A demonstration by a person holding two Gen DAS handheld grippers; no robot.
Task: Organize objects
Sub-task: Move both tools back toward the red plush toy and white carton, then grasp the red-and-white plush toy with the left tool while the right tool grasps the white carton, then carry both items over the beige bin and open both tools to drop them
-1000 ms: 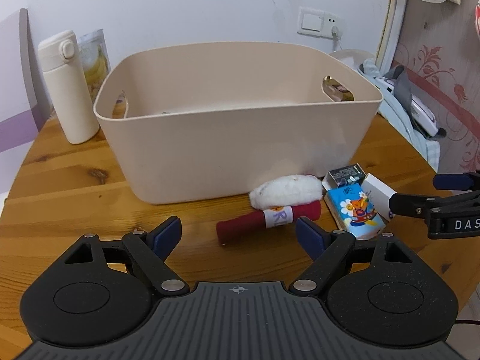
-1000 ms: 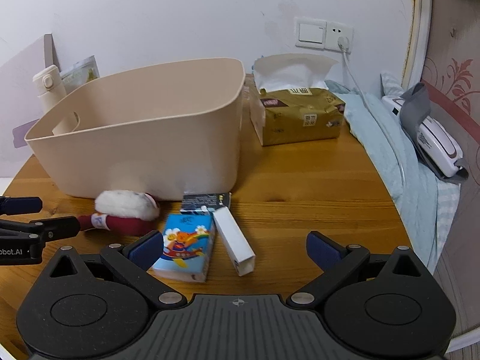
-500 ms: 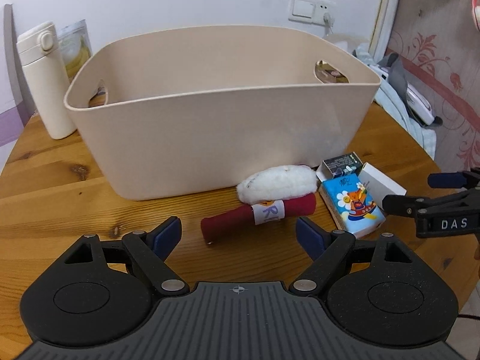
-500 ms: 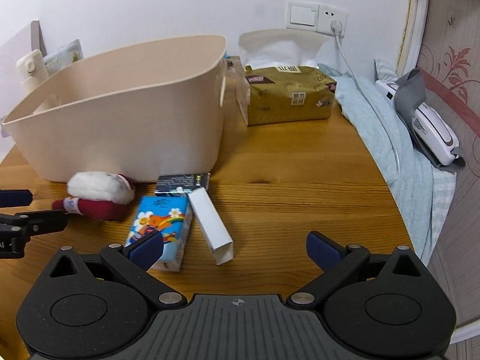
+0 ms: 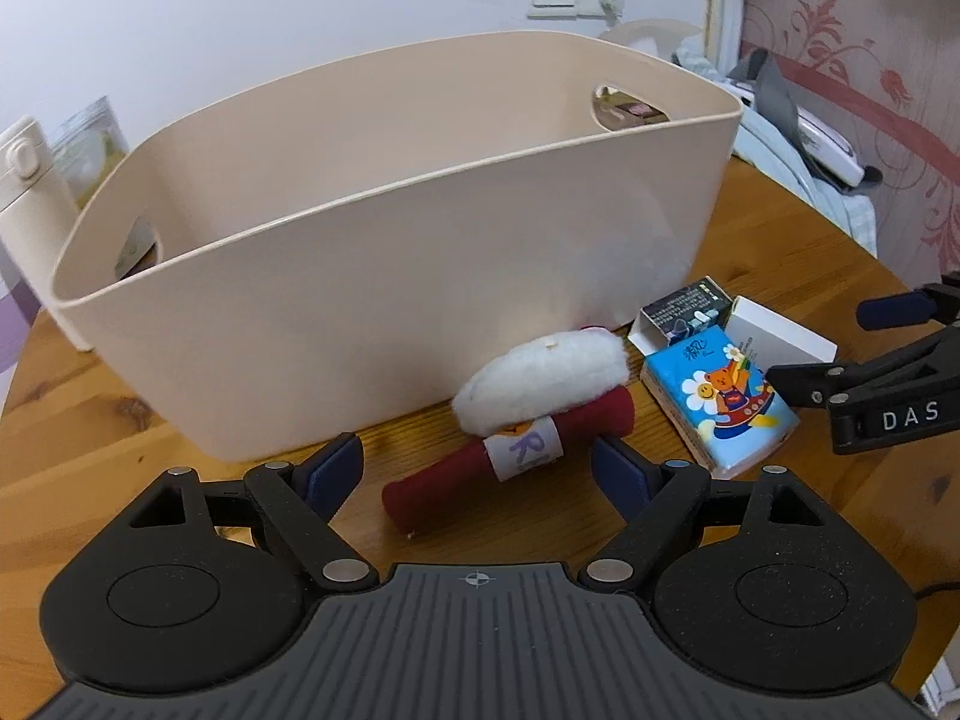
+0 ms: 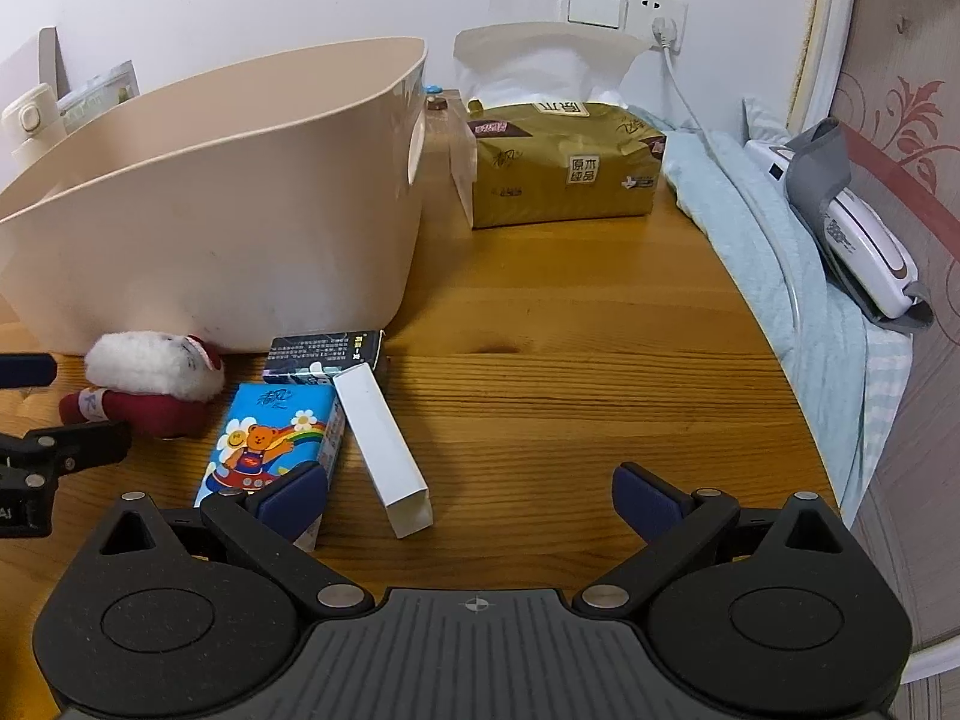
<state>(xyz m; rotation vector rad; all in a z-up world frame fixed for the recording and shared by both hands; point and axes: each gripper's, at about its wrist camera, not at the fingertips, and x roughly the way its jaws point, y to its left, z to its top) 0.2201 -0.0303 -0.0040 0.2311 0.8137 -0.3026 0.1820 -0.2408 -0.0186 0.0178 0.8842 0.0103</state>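
A beige plastic bin (image 5: 372, 252) stands on the round wooden table (image 6: 588, 396); it also shows in the right wrist view (image 6: 228, 228). In front of it lie a red rolled cloth with a white label (image 5: 510, 465), a white fluffy toy (image 5: 540, 381), a blue cartoon tissue pack (image 5: 720, 405), a dark small box (image 5: 684, 312) and a white long box (image 6: 384, 441). My left gripper (image 5: 477, 471) is open, its fingers on either side of the red roll's near end. My right gripper (image 6: 474, 498) is open, just behind the tissue pack (image 6: 270, 438) and the white box.
A cream flask (image 5: 27, 222) stands left of the bin. A gold tissue package (image 6: 558, 165) sits behind the bin on the right. A light blue cloth (image 6: 774, 276) and a white device with a grey strap (image 6: 852, 228) lie at the table's right edge.
Both grippers have moved forward and down toward the objects. The left gripper has closed in on the red roll. The objects have not moved.
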